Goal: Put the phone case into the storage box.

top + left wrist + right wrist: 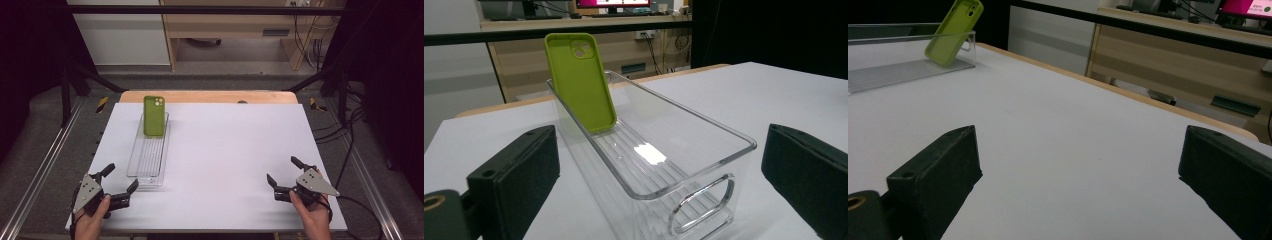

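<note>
Phone case [154, 116] leans upright inside clear bin [145, 176].

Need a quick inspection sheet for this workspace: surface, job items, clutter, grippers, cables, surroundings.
Surface: white tabletop, wooden edge along the far side.
Job's things: green phone case leans upright at the far end of the clear plastic bin; the rest of the bin is empty.
Clutter: nothing seen.
Grippers: left gripper open, just short of the bin's near end; right gripper open, over bare table, holding nothing.
Cables: one black cable trails from the right gripper; more hang at the far right.
Surroundings: black frame rails, wooden desk beyond the table.
</note>
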The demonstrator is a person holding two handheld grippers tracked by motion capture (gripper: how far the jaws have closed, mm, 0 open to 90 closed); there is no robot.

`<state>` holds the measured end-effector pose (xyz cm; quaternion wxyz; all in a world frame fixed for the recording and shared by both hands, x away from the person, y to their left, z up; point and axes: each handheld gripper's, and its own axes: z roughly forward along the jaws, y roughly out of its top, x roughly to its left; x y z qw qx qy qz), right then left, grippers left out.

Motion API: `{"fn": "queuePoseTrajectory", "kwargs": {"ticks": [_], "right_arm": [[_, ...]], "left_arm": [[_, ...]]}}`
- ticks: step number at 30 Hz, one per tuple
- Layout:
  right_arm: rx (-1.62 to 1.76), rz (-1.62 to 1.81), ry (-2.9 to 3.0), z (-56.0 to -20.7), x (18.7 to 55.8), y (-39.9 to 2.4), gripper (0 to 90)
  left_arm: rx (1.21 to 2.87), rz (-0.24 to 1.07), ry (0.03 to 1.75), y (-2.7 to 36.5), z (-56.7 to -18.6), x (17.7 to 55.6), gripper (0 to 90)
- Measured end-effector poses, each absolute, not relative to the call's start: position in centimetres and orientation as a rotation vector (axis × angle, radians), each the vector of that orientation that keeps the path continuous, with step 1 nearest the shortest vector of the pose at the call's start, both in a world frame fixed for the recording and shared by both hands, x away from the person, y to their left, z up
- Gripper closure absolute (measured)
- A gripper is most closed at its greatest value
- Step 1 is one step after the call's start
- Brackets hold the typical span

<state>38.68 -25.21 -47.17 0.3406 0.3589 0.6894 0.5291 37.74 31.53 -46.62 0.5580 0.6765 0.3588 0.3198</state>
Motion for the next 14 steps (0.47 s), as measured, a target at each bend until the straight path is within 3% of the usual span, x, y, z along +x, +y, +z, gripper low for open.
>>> {"fn": "queuePoseTrajectory", "kwargs": {"ticks": [14], "right_arm": [[0.98,1.453,1.727,-48.7,39.3,-25.1,3.3]], "left_arm": [[1.584,0.752,0.846,31.1,-47.1,39.3,2.0]]}}
